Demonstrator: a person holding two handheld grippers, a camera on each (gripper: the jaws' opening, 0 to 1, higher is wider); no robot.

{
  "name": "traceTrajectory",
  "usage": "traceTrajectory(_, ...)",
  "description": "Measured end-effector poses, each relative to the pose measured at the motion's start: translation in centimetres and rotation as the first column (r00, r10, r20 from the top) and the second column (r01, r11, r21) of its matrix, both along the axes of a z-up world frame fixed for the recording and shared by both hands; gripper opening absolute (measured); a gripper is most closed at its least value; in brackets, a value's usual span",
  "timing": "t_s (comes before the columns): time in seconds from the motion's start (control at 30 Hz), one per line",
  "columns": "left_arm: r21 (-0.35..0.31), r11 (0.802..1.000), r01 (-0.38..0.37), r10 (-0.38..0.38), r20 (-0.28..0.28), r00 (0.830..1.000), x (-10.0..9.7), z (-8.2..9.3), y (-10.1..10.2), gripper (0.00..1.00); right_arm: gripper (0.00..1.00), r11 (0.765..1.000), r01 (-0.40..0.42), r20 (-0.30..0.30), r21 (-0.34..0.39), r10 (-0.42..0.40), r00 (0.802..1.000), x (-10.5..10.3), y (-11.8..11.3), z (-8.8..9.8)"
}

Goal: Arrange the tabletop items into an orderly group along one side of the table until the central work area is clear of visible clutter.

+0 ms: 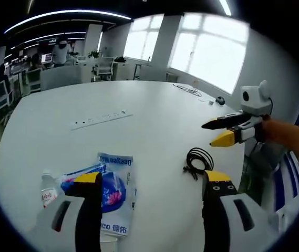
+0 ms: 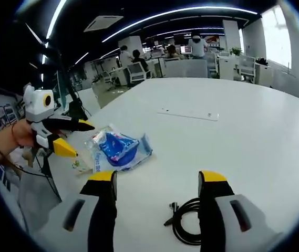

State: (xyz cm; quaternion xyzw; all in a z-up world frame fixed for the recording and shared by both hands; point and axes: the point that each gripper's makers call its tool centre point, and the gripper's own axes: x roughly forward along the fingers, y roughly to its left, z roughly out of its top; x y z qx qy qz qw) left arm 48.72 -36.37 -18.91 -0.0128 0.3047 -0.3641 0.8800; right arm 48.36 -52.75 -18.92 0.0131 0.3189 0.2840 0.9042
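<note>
**Both grippers wide open above the white table, nothing held**

While the left gripper (image 1: 152, 181) hangs over the table (image 1: 154, 115) with jaws spread wide and empty, the left gripper view puts a blue-and-white packet (image 1: 115, 191) and a small plastic bottle (image 1: 48, 191) by its left jaw, and a coiled black cable (image 1: 198, 160) near its right jaw.

In the right gripper view, the right gripper (image 2: 157, 181) also stands wide apart, holding nothing; the cable (image 2: 187, 223) lies between its jaws, the packet (image 2: 119, 148) beyond.
</note>
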Motion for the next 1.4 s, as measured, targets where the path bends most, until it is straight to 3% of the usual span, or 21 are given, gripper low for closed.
traceTrajectory(0.63,0.028,0.993,-0.112,0.112,0.01,0.994,-0.7,0.5,7.2,0.79,0.6,0.996,-0.083,-0.002,0.018,0.083,0.997,0.3,5.9,0.0)
traceTrajectory(1.4,0.045,0.984,-0.171,0.171,0.008,0.985,0.9,-0.2,11.4,0.79,0.59,0.989,-0.148,-0.021,0.025,0.148,0.989,2.1,10.5,-1.0)
